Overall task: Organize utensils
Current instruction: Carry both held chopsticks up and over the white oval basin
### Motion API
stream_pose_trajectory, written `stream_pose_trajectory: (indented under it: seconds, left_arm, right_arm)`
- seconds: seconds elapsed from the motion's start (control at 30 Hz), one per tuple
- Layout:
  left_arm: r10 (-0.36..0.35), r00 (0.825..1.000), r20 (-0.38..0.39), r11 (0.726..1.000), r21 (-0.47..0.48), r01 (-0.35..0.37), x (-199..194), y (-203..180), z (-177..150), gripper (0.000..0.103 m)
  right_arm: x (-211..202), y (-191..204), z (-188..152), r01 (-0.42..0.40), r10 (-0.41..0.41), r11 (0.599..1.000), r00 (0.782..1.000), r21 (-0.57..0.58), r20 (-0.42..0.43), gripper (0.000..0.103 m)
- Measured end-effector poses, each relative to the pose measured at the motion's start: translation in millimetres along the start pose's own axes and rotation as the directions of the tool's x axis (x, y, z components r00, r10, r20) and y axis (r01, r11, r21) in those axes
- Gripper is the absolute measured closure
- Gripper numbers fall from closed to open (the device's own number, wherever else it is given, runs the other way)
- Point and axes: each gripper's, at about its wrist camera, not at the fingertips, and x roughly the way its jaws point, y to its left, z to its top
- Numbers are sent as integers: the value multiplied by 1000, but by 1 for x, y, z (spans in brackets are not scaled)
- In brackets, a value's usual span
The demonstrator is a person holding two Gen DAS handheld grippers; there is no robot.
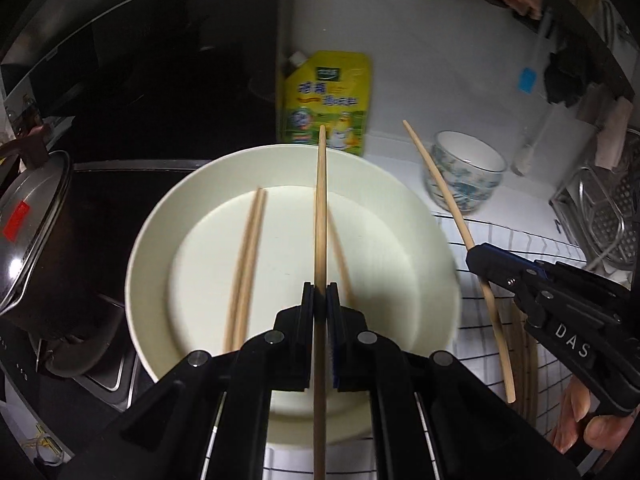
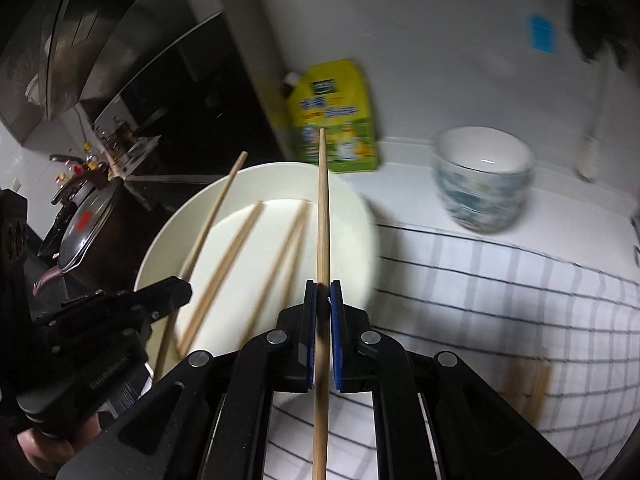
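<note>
Both grippers hang above the table, each clamped on one wooden chopstick. The left gripper (image 1: 320,294) has its fingers pressed tight on the left-held chopstick (image 1: 321,200), which runs straight forward between the pads, its tip reaching over the far rim of the cream plate (image 1: 148,240). The right gripper (image 2: 323,292) grips the right-held chopstick (image 2: 323,208) the same way, its tip pointing toward the yellow-green pouch (image 2: 340,120) that stands against the white wall behind the plate. In the left wrist view the right gripper shows at the right edge, its chopstick slanting over the checked cloth (image 1: 520,256), with a person's fingertips (image 1: 600,432) on its handle. In the right wrist view the left gripper shows at lower left with its chopstick raised above the plate's left side. On the plate lie loose chopsticks (image 1: 248,256): a pair to the left and more toward the middle, partly hidden by the held stick; motion blur makes the exact count hard to tell. More chopsticks (image 2: 528,388) rest on the checked cloth to the right, blurred. A patterned bowl (image 2: 484,184) stands on the white table beyond the cloth, well apart from the plate. A lidded dark pot (image 1: 32,236) sits to the left.
</note>
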Motion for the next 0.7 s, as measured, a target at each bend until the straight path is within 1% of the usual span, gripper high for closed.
stream_pose_trajectory:
  seconds: [0.13,0.27,0.47,0.7]
  left_arm:
    - [13,1000,-7,1000,4,-13,13,20,6,96]
    - [12,1000,-27,1000,8,-12,27,34,9,96]
    - [12,998,-56,1000,24,-11,45,43,9,96]
    - [25,996,-85,999,43,-21,63,48,13,96]
  right_arm:
    - [26,22,8,-10,10,1000,1000,-5,-26,97]
    - [51,37,10,2,-2,1000,998,-9,-61,97]
    - [78,46,12,15,-15,1000,994,-1,-105,97]
    - [91,45,12,37,-34,999,990,18,-134,96]
